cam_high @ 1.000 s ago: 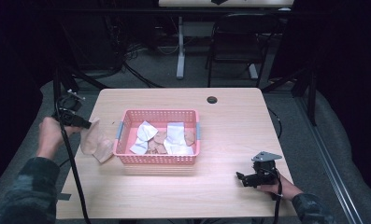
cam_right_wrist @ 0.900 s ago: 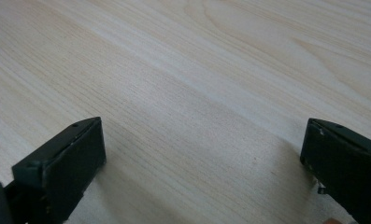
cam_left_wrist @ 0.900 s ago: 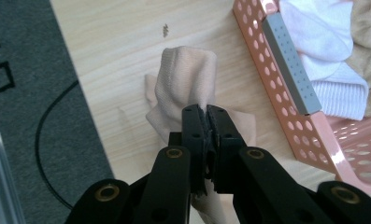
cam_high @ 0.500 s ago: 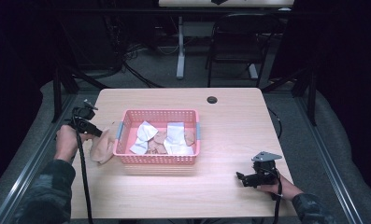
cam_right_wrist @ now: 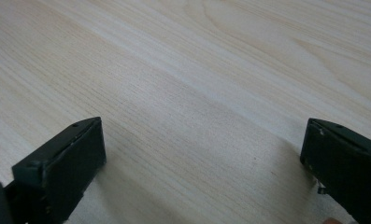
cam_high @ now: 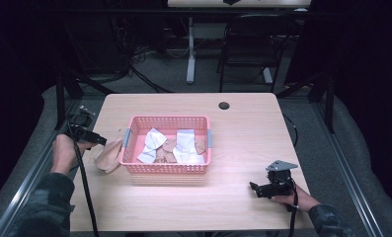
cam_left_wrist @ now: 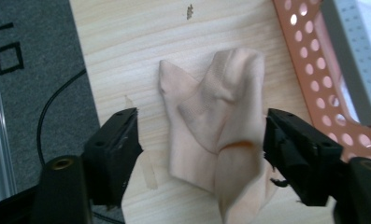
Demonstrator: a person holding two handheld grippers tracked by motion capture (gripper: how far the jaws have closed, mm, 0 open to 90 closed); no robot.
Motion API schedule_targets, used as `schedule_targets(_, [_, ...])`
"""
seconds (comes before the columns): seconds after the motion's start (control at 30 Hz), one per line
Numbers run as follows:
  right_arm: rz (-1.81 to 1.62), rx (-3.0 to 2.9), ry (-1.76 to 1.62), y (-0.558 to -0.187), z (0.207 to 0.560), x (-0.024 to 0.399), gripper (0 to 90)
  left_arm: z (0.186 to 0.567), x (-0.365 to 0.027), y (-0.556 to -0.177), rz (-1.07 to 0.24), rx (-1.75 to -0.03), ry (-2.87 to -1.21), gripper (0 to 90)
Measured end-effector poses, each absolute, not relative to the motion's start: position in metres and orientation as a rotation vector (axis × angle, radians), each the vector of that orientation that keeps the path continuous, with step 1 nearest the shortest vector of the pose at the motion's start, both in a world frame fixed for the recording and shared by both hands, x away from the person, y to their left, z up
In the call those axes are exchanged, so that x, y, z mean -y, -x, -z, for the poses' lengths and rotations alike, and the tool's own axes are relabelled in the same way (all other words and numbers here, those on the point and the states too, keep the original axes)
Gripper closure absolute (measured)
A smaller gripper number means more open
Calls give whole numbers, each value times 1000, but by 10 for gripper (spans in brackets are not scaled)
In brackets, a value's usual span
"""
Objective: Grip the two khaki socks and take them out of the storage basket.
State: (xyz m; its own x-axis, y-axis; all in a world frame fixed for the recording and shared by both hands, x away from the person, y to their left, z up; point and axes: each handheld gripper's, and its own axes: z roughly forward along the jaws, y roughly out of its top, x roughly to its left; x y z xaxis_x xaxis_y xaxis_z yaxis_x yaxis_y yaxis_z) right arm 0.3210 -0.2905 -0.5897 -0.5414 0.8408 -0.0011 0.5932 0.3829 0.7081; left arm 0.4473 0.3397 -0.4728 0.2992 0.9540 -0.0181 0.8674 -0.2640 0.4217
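A crumpled peach sock (cam_high: 109,154) (cam_left_wrist: 218,135) lies on the wooden table (cam_high: 243,123), just left of the pink basket (cam_high: 166,169). My left gripper (cam_high: 96,140) (cam_left_wrist: 202,140) hangs over the sock, open, with its jaws wide on either side of the cloth. The basket holds several white and peach socks (cam_high: 176,146). Low over bare wood near the table's front right, my right gripper (cam_high: 255,187) (cam_right_wrist: 202,144) is open with nothing between its jaws.
The basket's perforated wall (cam_left_wrist: 323,70) stands close to the right jaw in the left gripper view. A black cable grommet (cam_high: 224,105) sits at the table's far edge. The table's left edge (cam_left_wrist: 80,70) runs near the sock, with grey floor beyond. A chair (cam_high: 253,44) stands behind the table.
My left gripper has come in from the table's left edge toward the basket and lowered over the peach sock. The right gripper has stayed where it was.
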Motion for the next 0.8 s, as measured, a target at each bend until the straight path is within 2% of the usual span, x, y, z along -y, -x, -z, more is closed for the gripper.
schedule_targets(0.4, [-946, -2286, -1246, -321, 590, 290, 0, 461, -337, -394, -445, -1539, -2167, 155])
schedule_targets(0.6, [-955, -2281, -1249, -321, 590, 290, 0, 480, -333, -365, -451, -1536, -2155, 138])
schedule_targets(0.8, [-954, -2282, -1249, -321, 590, 290, 0, 508, -333, -343, -466, -1576, -2097, 68])
